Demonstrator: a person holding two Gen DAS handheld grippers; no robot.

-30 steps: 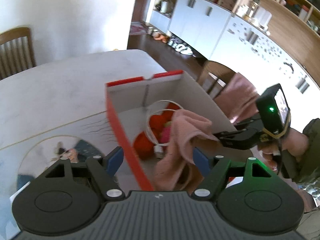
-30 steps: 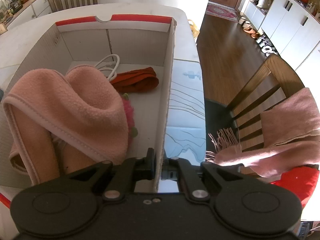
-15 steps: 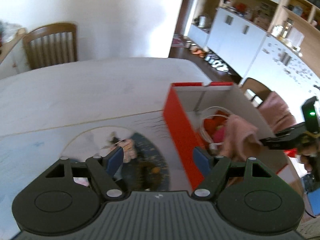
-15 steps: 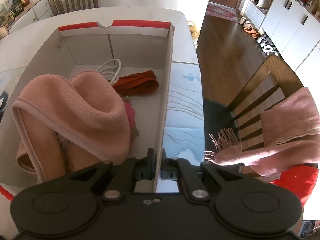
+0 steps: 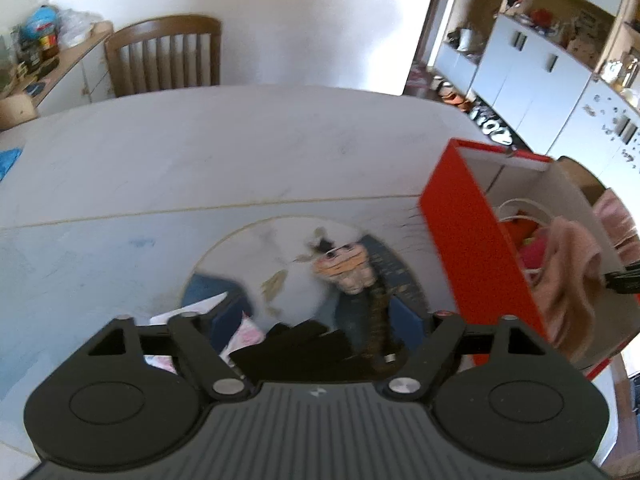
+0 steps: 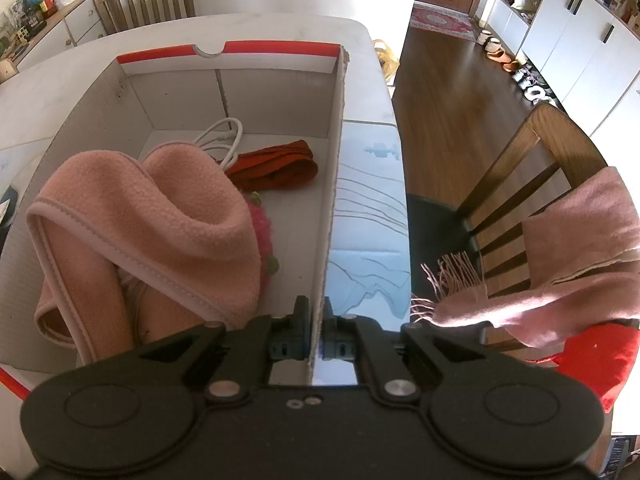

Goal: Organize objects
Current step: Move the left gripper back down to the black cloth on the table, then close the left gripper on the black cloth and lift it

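Pinching the box (image 6: 334, 184) wall, the right gripper (image 6: 316, 334) jaws are closed; left gripper (image 5: 316, 326) jaws, just widening, straddle nothing.

fleecy cloth (image 6: 168, 216), matt cardboard box (image 6: 334, 152)

**Where everything sits around your box**

Your box (image 6: 334, 152) stands on the table (image 5: 240, 152) near its right edge. Inside it, a towel (image 6: 160, 216) is heaped at the near left, with a coiled cable (image 6: 224, 136) and a folded cloth (image 6: 280, 166) behind it toward the far wall. Your right gripper (image 6: 316, 332) pinches the box's right wall at the near end. To the right of the table, a scarf (image 6: 560, 264) hangs over a chair (image 6: 532, 168). Another chair (image 5: 164, 56) stands behind the table.
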